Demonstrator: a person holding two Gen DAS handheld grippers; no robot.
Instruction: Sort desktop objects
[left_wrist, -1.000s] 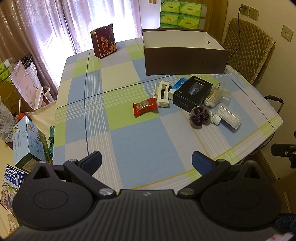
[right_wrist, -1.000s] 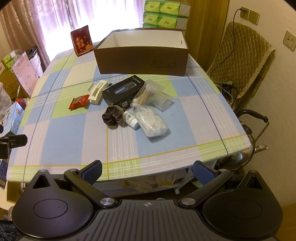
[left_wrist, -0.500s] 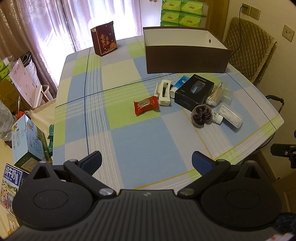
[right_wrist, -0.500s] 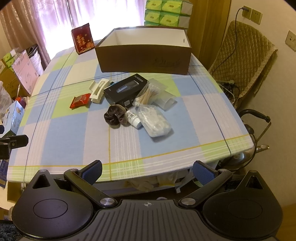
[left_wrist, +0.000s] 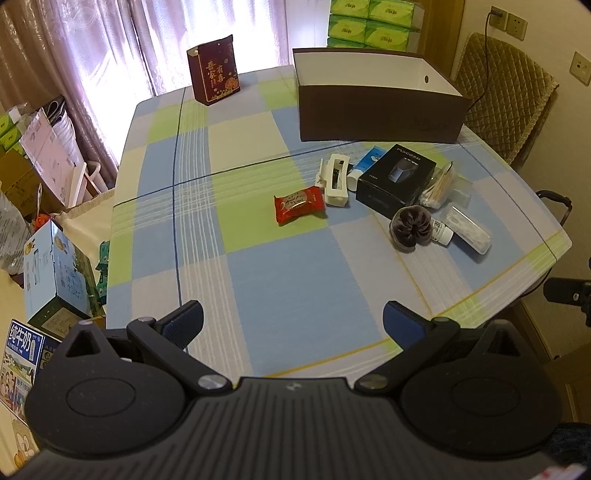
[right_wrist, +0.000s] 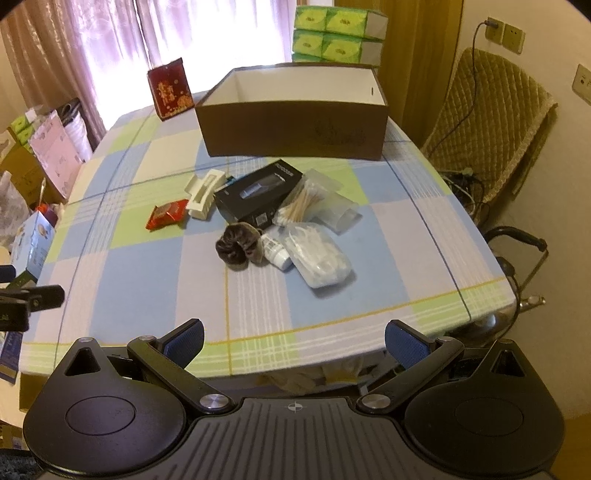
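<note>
A cluster of small items lies mid-table: a red snack packet (left_wrist: 299, 204) (right_wrist: 168, 214), a white clip case (left_wrist: 337, 180) (right_wrist: 202, 194), a black product box (left_wrist: 397, 180) (right_wrist: 258, 192), a dark scrunchie (left_wrist: 412, 228) (right_wrist: 238, 245), a small white bottle (right_wrist: 275, 251), a bag of cotton swabs (right_wrist: 301, 205) and a clear pouch (right_wrist: 319, 258). An open brown box (left_wrist: 376, 99) (right_wrist: 291, 114) stands behind them. My left gripper (left_wrist: 291, 321) and right gripper (right_wrist: 293, 338) are open and empty, over the table's near edge.
A dark red gift bag (left_wrist: 214, 70) (right_wrist: 170, 88) stands at the table's far left. Green tissue packs (right_wrist: 338, 33) are stacked behind the box. A quilted chair (right_wrist: 487, 122) is to the right; cartons (left_wrist: 55, 273) sit on the floor to the left.
Both grippers have moved slightly forward toward the table and the item cluster. Both stay open and empty. No object has moved.
</note>
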